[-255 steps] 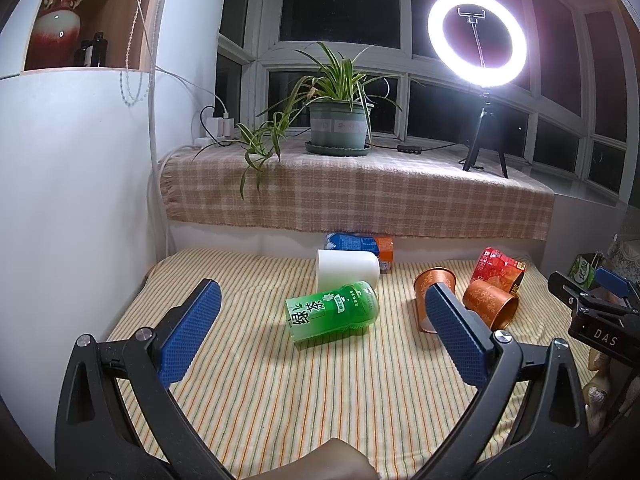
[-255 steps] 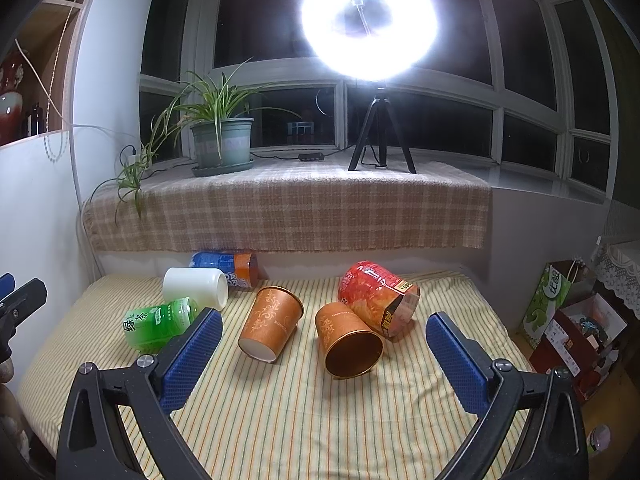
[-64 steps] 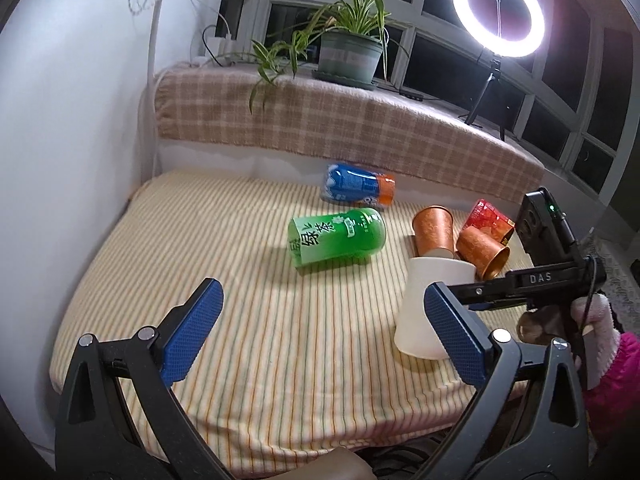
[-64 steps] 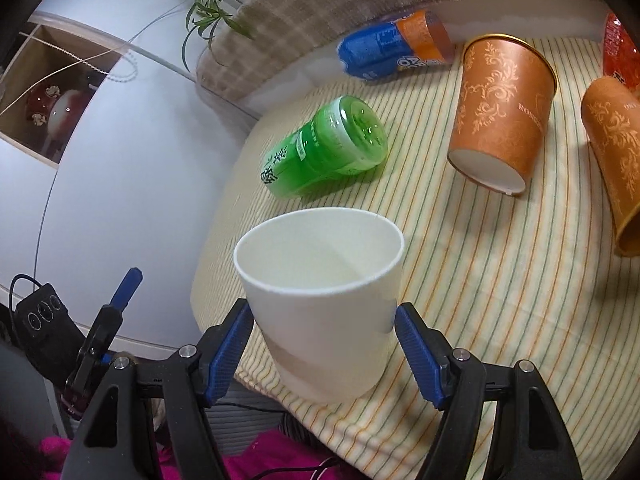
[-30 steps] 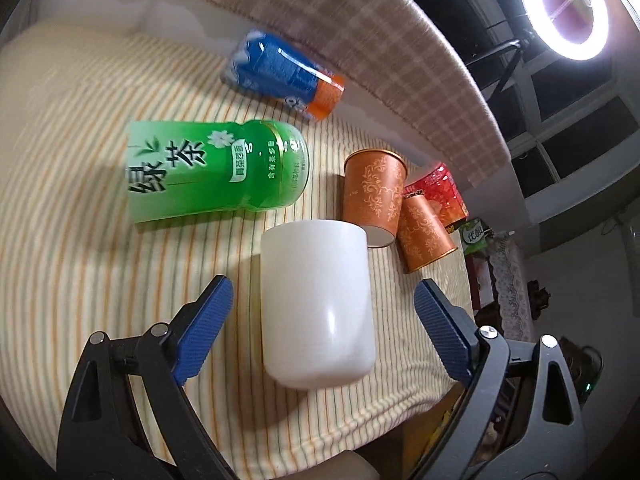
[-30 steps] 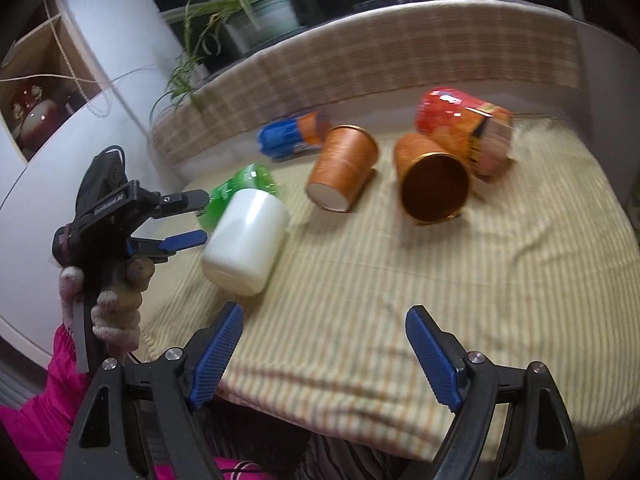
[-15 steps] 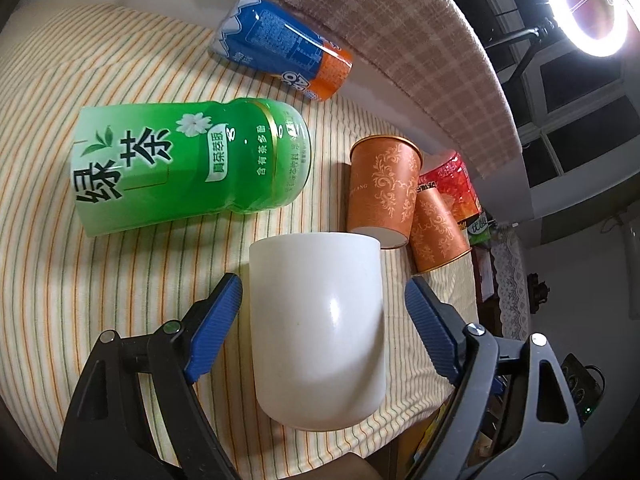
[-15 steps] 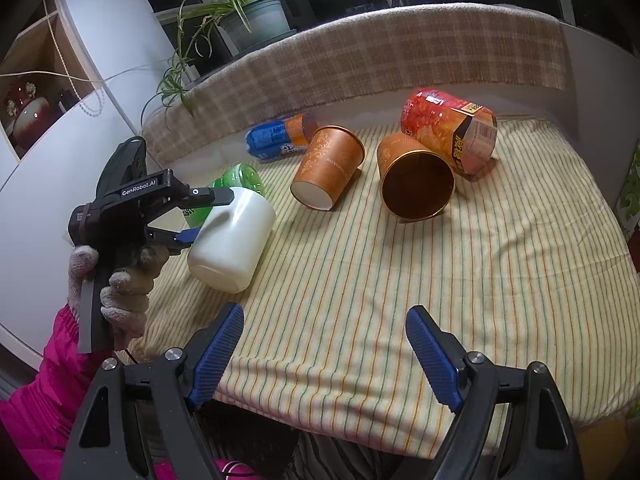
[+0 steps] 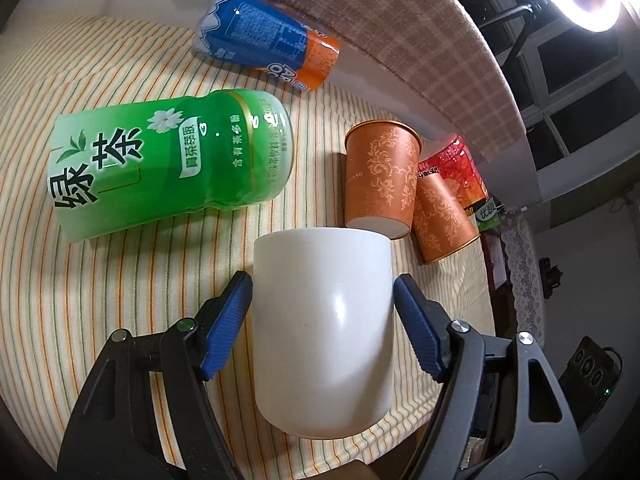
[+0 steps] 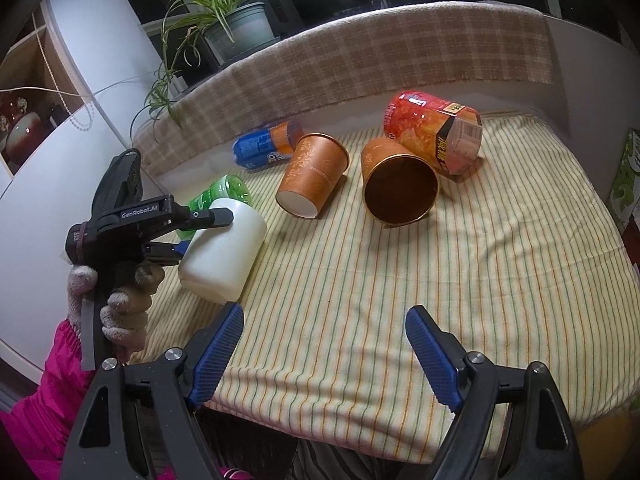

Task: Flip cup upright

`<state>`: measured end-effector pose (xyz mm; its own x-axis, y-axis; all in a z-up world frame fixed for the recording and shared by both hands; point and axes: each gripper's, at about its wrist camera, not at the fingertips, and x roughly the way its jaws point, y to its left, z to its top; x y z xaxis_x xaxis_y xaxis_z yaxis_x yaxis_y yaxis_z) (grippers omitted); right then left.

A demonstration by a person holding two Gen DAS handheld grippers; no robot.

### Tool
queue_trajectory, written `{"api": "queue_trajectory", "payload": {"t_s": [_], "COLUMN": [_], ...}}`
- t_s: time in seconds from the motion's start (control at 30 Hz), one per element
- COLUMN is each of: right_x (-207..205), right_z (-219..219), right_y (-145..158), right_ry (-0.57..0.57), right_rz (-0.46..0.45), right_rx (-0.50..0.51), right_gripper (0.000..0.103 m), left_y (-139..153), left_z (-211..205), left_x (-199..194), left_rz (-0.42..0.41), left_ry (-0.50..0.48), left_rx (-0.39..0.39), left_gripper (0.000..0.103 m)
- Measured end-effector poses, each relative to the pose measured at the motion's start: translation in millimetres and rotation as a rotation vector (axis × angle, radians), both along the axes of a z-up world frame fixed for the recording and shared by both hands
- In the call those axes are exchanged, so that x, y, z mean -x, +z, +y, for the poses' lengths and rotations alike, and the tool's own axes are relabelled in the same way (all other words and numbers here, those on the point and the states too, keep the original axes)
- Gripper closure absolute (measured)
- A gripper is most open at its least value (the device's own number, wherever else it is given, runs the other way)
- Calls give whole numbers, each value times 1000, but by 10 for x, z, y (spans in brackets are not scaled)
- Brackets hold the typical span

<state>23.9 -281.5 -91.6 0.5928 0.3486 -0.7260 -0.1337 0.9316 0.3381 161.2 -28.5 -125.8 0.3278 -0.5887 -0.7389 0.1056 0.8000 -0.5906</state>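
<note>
A white cup (image 9: 322, 312) lies on its side near the front left edge of the striped cloth; it also shows in the right wrist view (image 10: 224, 254). My left gripper (image 9: 323, 322) is shut on it, one blue pad (image 9: 226, 322) against each side of the cup; in the right wrist view this gripper (image 10: 200, 232) grips the cup from the left. My right gripper (image 10: 324, 354) is open and empty above the front edge of the cloth.
On the cloth lie a green tea bottle (image 9: 168, 164), a blue and orange bottle (image 9: 266, 42), two orange cups (image 10: 314, 174) (image 10: 398, 182) and a red can (image 10: 434, 136). A plaid-covered ledge (image 10: 360, 60) with a potted plant (image 10: 236, 26) runs behind.
My left gripper's jaws have closed in from each side until the pads touch the white cup. My right gripper has stayed open and nearly still.
</note>
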Motion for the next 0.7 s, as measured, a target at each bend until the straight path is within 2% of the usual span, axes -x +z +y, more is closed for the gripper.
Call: {"api": "queue_trajectory", "payload": {"t_s": [0.27,0.7], "right_x": [8,5], "right_z": [-3,-9], "right_y": [-1,11], "right_ry": [-8,-15], "right_rz": [-10,-15], "right_rx": [12,15], "right_gripper": [18,18], "left_y": [137,528], "left_z": [-45,-195], "left_x": [104,368], "left_rz": [-62,-267], "left_ry": [3,12], "left_rx": [-52,-188], "left_gripper": [28,29]}}
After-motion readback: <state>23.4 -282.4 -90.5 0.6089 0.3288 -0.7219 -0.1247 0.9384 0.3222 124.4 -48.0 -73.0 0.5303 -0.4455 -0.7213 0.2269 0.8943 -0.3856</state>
